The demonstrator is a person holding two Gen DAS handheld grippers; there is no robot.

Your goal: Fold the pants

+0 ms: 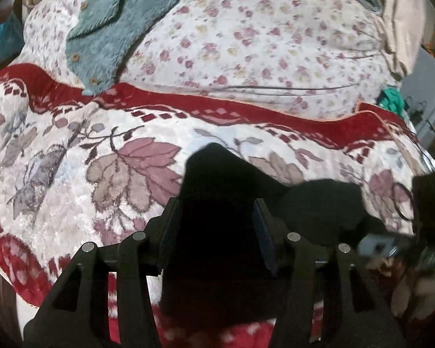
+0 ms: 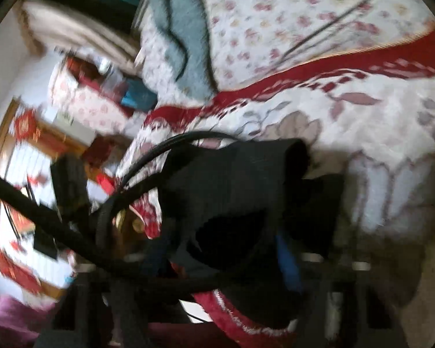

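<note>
Pants [image 1: 214,203], black, clamped in my left gripper [image 1: 214,220] over the floral blanket [image 1: 72,174]; my right gripper [image 2: 240,261] pinches them too, though that view's blurred.

One pair of black pants [image 1: 217,232] shows, bunched in a single dark mass. One red-bordered blanket [image 1: 72,179] with large leaves covers the bed, and one quilt [image 1: 246,43] with small pink flowers lies behind it. One fuzzy grey-blue garment [image 1: 107,29] rests on the quilt, with three buttons visible along its edge. Two grippers are in use: the left gripper [image 1: 217,243] and the right gripper [image 2: 235,249]. Two black cables [image 2: 148,150] loop through the right wrist view, which is blurred.
</note>
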